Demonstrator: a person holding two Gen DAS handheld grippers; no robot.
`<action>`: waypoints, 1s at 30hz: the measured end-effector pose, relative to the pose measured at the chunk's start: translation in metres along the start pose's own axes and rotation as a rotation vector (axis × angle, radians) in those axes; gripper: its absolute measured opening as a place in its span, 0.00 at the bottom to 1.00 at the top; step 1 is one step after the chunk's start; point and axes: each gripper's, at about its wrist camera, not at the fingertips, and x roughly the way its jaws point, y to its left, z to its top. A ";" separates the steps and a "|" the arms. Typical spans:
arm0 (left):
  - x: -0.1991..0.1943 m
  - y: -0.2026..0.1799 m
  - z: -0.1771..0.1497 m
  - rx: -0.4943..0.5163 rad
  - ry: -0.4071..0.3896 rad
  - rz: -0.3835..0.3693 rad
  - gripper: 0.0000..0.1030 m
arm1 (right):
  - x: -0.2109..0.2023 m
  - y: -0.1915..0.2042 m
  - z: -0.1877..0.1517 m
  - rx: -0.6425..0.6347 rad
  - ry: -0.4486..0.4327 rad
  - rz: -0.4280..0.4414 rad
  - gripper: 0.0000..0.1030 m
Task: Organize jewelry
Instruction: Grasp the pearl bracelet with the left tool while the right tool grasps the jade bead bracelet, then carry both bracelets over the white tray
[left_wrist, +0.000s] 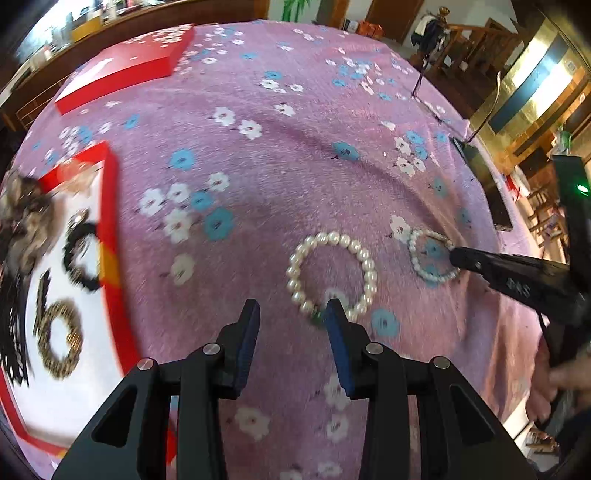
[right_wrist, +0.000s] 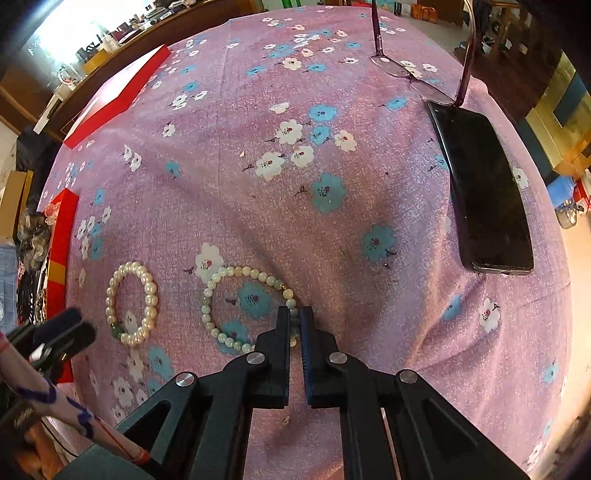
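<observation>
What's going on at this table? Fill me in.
A person is sorting jewelry with two handheld claws. The right claw is shut on the pale green bracelet lying on the cloth. The left claw stands open at the near edge of the pearl bracelet, not gripping it yet. The red tray at the left already holds other pieces. A phone and glasses lie aside.

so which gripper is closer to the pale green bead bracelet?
Right. The right gripper is shut on the pale green bead bracelet at its near-right edge. The left gripper is over beside the white pearl bracelet, jaws apart.
</observation>
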 end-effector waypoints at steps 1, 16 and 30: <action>0.004 -0.003 0.003 0.009 0.005 0.009 0.34 | -0.001 0.001 -0.001 -0.013 -0.006 -0.005 0.05; 0.001 -0.006 -0.006 -0.003 -0.056 0.054 0.08 | 0.000 -0.001 -0.002 -0.021 -0.025 0.020 0.05; -0.074 -0.007 -0.018 -0.006 -0.175 0.023 0.08 | -0.071 0.028 -0.004 -0.020 -0.125 0.193 0.05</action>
